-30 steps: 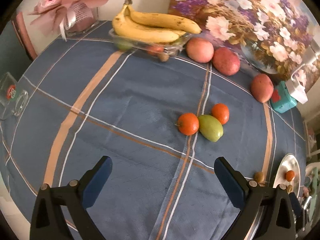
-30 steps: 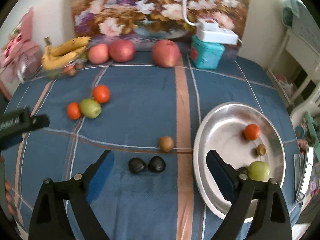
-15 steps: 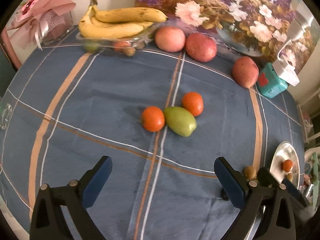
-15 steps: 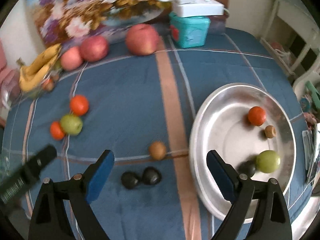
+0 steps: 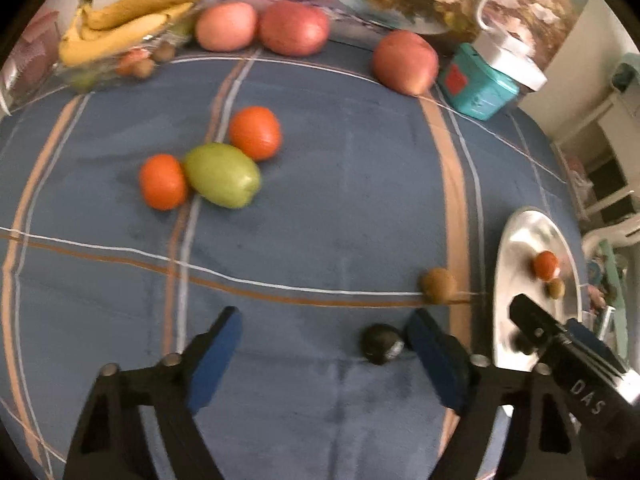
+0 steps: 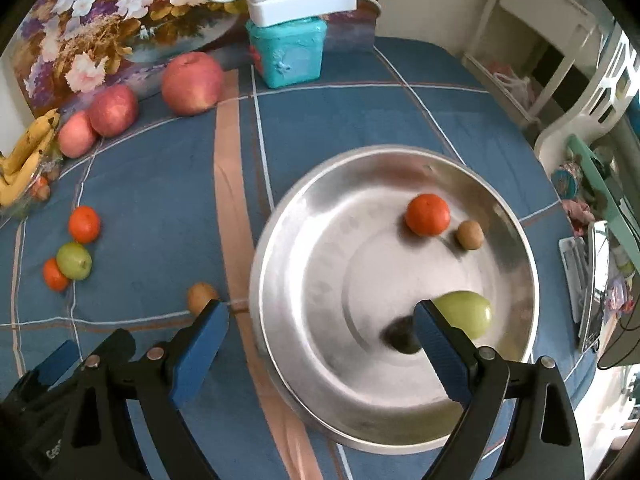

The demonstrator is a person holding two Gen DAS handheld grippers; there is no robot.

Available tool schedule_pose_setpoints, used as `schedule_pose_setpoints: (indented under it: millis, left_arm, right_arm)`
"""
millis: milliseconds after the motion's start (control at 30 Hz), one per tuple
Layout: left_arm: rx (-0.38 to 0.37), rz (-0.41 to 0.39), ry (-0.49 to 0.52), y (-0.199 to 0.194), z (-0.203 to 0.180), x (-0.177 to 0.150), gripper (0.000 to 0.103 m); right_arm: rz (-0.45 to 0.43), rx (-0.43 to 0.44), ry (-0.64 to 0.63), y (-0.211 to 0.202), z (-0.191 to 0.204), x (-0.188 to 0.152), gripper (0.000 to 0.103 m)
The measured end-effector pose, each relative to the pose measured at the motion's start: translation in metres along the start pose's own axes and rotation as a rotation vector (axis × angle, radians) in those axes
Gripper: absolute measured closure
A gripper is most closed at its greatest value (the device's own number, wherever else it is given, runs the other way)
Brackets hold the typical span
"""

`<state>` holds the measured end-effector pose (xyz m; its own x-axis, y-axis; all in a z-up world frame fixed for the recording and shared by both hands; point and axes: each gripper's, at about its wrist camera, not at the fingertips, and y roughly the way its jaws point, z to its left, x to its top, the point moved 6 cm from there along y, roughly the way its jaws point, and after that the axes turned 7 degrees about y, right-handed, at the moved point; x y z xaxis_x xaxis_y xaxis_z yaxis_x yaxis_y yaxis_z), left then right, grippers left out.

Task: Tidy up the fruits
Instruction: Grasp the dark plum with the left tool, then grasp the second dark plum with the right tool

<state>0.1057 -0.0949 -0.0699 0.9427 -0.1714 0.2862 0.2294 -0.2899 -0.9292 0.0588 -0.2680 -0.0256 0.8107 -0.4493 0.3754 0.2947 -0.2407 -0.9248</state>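
Note:
My left gripper [image 5: 326,338] is open and empty above the blue tablecloth. A dark fruit [image 5: 380,343] lies just inside its right finger. A brown kiwi [image 5: 438,285] lies beyond it. Two oranges [image 5: 163,181] [image 5: 255,132] and a green fruit [image 5: 222,175] sit together further off. My right gripper [image 6: 320,332] is open and empty over the steel bowl [image 6: 304,240], which holds an orange [image 6: 427,214], a kiwi [image 6: 470,234], a green fruit [image 6: 466,314] and a dark fruit [image 6: 402,334]. The bowl also shows in the left wrist view [image 5: 520,232].
Three red apples [image 5: 405,61] [image 5: 294,28] [image 5: 226,26] line the back by a floral painting. Bananas [image 5: 120,24] lie on a clear tray at the back left. A teal box [image 6: 286,54] with a white adapter stands at the back. Furniture stands to the right past the table edge.
My left gripper has swung right and lower, bringing the dark fruit and kiwi close. My right gripper has moved right, over the steel bowl. Both stay open.

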Motion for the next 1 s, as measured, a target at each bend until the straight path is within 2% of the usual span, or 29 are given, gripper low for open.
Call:
schedule_pose_setpoints:
  millis: [33,167,267,400,467,700,767,1000]
  left_arm:
    - [-0.015,0.0,-0.002,0.0,-0.002,0.0,0.022]
    - [-0.054,0.005,0.006,0.004,-0.014,-0.002,0.042]
    - [-0.074,0.017,0.011,0.009,-0.021,-0.005,0.052]
    - [-0.096,0.043,-0.008,0.019,-0.024,-0.006,0.055]
    - [-0.102,0.051,-0.012,0.021,-0.025,-0.007,0.061]
    - [-0.121,0.065,-0.017,0.023,-0.028,-0.01,0.07]
    - [-0.127,0.069,-0.021,0.023,-0.029,-0.011,0.076]
    - [-0.154,0.071,-0.052,0.02,-0.023,-0.015,0.079]
  right_arm:
    - [0.005,0.012,0.005,0.0,-0.003,-0.001,0.009]
    - [0.012,0.01,0.019,0.001,-0.008,-0.003,0.009]
    - [0.021,0.016,0.024,0.002,-0.008,-0.004,0.009]
    - [0.025,0.014,0.027,0.004,-0.009,-0.004,0.009]
    - [0.029,0.009,0.028,0.005,-0.009,-0.005,0.009]
    - [0.034,0.007,0.022,0.007,-0.008,-0.006,0.009]
    - [0.035,0.009,0.026,0.007,-0.009,-0.006,0.009]
    - [0.046,0.006,0.033,0.01,-0.01,-0.009,0.009]
